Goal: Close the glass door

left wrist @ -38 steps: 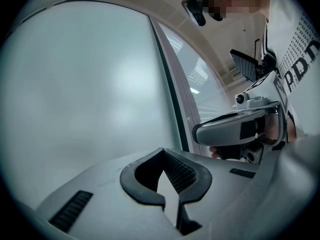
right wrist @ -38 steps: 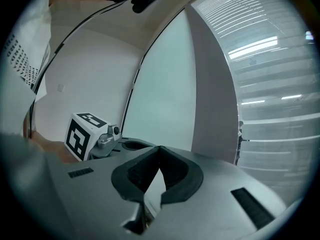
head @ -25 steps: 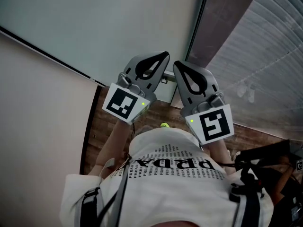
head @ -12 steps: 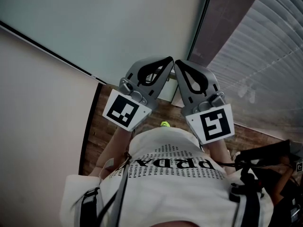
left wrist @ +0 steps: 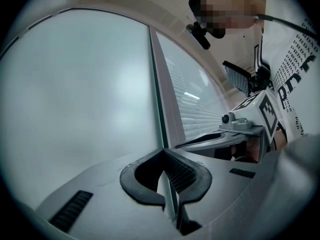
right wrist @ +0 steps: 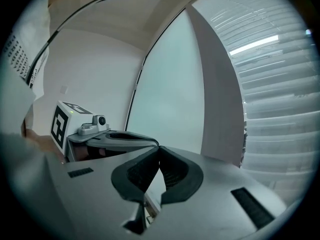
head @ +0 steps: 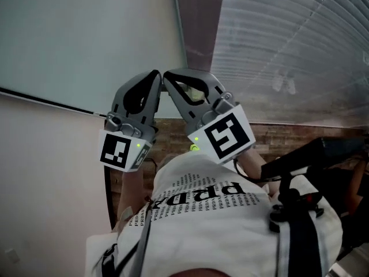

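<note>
The frosted glass door fills the upper left of the head view, and its dark vertical edge runs down toward the grippers. My left gripper and right gripper are side by side with their tips almost touching, just below that edge. Both are shut. In the left gripper view my jaws meet at the tips, and the door edge shows beyond them. In the right gripper view my jaws are also shut, pointing at the glass. I see nothing held between either pair.
A brown-grey post stands right of the door edge, with white slatted blinds beyond it. A white wall lies at the lower left and wood flooring below. Black gear hangs at my right side.
The door edge and post have shifted well to the left in the head view. Both grippers moved left together and stayed shut, and the left one now sits closer to the right.
</note>
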A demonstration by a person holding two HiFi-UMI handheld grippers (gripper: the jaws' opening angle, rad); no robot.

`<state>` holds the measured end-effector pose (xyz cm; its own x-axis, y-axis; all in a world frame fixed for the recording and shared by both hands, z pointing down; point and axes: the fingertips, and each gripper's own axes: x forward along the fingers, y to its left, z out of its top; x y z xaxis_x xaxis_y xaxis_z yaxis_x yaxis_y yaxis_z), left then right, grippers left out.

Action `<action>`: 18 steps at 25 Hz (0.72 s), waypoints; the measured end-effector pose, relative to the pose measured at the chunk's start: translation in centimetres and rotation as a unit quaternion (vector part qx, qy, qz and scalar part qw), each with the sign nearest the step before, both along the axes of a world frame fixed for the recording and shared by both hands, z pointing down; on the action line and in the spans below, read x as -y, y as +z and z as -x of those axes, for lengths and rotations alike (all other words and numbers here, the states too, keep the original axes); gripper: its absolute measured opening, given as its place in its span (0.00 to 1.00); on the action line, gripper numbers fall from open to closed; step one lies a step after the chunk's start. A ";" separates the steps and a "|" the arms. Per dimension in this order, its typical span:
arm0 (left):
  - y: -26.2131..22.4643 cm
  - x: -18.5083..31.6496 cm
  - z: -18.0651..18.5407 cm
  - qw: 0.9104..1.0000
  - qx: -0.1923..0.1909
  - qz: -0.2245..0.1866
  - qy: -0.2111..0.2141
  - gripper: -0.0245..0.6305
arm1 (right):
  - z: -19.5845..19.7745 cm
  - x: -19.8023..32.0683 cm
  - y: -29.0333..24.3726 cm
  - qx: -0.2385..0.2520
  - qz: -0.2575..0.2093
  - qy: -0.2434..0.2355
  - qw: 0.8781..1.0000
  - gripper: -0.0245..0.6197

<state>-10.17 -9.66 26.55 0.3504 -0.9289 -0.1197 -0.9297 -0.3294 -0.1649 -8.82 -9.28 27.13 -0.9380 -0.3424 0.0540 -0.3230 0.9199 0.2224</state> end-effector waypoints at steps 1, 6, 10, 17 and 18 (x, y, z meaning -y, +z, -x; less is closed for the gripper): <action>0.2 0.0 0.0 1.000 -0.001 0.000 -0.002 0.04 | 0.0 -0.1 0.0 0.004 0.000 -0.004 1.000 0.04; 0.5 0.0 0.0 1.000 -0.002 0.003 -0.001 0.04 | -0.1 -0.1 0.0 0.007 0.001 -0.003 1.000 0.04; 0.6 -0.2 0.2 1.000 -0.001 0.006 -0.005 0.04 | 0.0 -0.1 0.0 0.007 0.000 -0.005 1.000 0.04; 0.9 -0.6 0.4 1.000 -0.004 0.013 -0.011 0.04 | 0.2 -0.4 -0.1 0.007 0.000 -0.010 1.000 0.04; 0.9 -0.6 0.4 1.000 -0.004 0.013 -0.012 0.04 | 0.2 -0.4 0.0 0.007 0.001 -0.010 1.000 0.04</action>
<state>-10.59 -9.03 27.48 0.3279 -0.9397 -0.0975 -0.9383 -0.3120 -0.1491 -8.98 -8.87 27.09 -0.9455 -0.3229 0.0410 -0.3072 0.9269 0.2155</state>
